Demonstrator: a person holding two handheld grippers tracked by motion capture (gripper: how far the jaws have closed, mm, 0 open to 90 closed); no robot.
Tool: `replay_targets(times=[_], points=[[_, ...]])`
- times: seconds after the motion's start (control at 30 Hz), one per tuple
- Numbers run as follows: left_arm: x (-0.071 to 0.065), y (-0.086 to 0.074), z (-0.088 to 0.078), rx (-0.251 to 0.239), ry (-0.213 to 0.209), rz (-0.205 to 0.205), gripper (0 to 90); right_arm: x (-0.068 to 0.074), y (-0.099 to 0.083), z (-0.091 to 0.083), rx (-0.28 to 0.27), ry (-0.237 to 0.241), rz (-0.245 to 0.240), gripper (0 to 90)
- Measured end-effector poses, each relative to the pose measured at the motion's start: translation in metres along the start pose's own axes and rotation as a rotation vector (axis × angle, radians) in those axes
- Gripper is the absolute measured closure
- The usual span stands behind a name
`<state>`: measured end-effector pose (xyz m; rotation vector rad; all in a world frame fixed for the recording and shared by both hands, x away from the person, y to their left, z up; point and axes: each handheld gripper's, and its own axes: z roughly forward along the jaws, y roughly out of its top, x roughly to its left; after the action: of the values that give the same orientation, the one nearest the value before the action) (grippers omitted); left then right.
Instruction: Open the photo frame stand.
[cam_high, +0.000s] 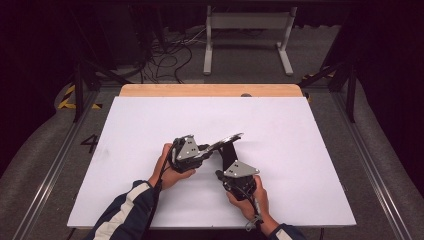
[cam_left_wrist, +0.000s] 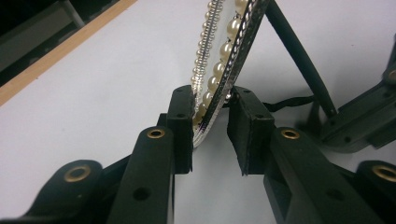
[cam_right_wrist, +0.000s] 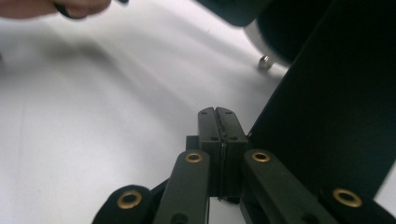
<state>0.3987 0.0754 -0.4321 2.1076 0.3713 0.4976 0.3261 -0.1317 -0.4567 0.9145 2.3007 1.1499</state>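
here the left gripper (cam_left_wrist: 210, 123) has its jaws closed most of the way around the near end of a pearl-and-silver band (cam_left_wrist: 223, 60), which rises out to the right above the white table (cam_high: 300, 150). just right and nearer, the right gripper (cam_right_wrist: 218, 122) has its jaws pressed fully together, apparently pinching a thin black edge of the black panel (cam_right_wrist: 336, 107) beside it.

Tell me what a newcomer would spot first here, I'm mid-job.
The pearl-studded headband, pinched at one end in the left tongs and arching up over the middle of the white table. Next, the right tongs, jaws pressed shut beside a black panel just right of them.
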Motion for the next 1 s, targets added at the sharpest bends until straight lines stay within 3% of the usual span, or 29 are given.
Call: replay_targets(times=[0.27, 0.3, 1.0], points=[[-0.005, 0.003, -0.001, 0.035, 0.021, 0.065, 73.5, -0.005, -0.002, 0.000, 0.010, -0.012, 0.022, 90.0], [-0.005, 0.003, -0.002, 0.035, 0.034, 0.075, 78.0, -0.006, -0.003, 0.000, 0.009, -0.013, 0.026, 90.0], [-0.009, 0.006, -0.007, 0.018, 0.000, 0.081, 81.5, -0.025, -0.008, -0.006, 0.022, -0.039, 0.095, 90.0]])
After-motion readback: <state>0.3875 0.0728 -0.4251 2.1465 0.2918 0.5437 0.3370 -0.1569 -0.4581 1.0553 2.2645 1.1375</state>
